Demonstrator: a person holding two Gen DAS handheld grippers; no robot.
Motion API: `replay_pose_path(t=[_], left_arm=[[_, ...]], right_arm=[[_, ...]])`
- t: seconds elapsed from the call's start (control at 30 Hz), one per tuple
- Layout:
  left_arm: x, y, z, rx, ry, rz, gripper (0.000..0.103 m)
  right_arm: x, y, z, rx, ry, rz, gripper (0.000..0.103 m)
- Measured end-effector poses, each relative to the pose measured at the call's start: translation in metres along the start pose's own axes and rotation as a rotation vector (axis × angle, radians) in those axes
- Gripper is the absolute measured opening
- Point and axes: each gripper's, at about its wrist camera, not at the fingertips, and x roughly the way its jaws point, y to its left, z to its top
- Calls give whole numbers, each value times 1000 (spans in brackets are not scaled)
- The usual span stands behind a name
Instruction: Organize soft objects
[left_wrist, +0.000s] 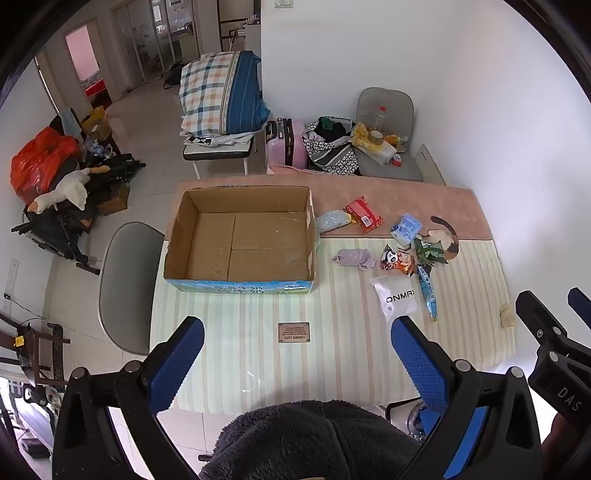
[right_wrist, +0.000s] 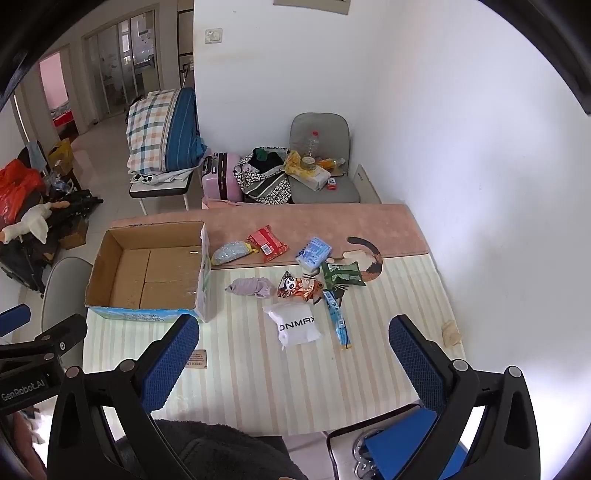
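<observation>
An open, empty cardboard box (left_wrist: 240, 240) (right_wrist: 147, 273) stands on the left of the striped table (left_wrist: 258, 350). Right of it lie soft items: a lilac cloth bundle (left_wrist: 354, 258) (right_wrist: 251, 286), a white ONMAX pouch (left_wrist: 397, 297) (right_wrist: 295, 326), a red packet (left_wrist: 364, 214) (right_wrist: 267, 243), a light-blue speckled pouch (left_wrist: 332, 219) (right_wrist: 229, 253), a blue tissue pack (left_wrist: 406, 229) (right_wrist: 314, 253), a panda snack bag (left_wrist: 397, 260) (right_wrist: 299, 288), a green packet (right_wrist: 341, 275) and a long blue sachet (left_wrist: 428, 291) (right_wrist: 338, 321). My left gripper (left_wrist: 295, 350) and right gripper (right_wrist: 295, 350) are open and empty above the near table edge.
A grey chair (left_wrist: 125, 288) stands left of the table. A small beige scrap (right_wrist: 452, 332) lies at the right edge. A brown label (left_wrist: 293, 333) is on the cloth. A white wall is on the right. Chairs, a pink suitcase (left_wrist: 286, 142) and bags stand behind the table.
</observation>
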Motion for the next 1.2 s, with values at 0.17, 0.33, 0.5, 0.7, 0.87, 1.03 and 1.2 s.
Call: replay_pose_path(t=[0.17, 0.33, 0.5, 0.7, 0.87, 1.03, 1.2], left_arm=[[0, 0, 2, -1, -10, 4, 103], [-6, -2, 5, -7, -25, 15, 103], [-13, 6, -1, -11, -52, 13, 103], [-15, 7, 0, -6, -63, 13, 103], [-14, 4, 2, -4, -66, 19, 103], [-15, 3, 2, -2, -65, 18, 103], [-16, 2, 5, 4, -63, 19, 103]], right_arm=[[-1, -6, -2, 1, -13, 6, 103], [-1, 3, -2, -19, -17, -16, 103], [-5, 4, 0, -24, -24, -20, 103], [-9, 2, 3, -23, -31, -23, 103], [-10, 0, 5, -21, -35, -23, 103], [-10, -2, 8, -22, -36, -19, 103], [-12, -4, 14, -25, -33, -13, 103]])
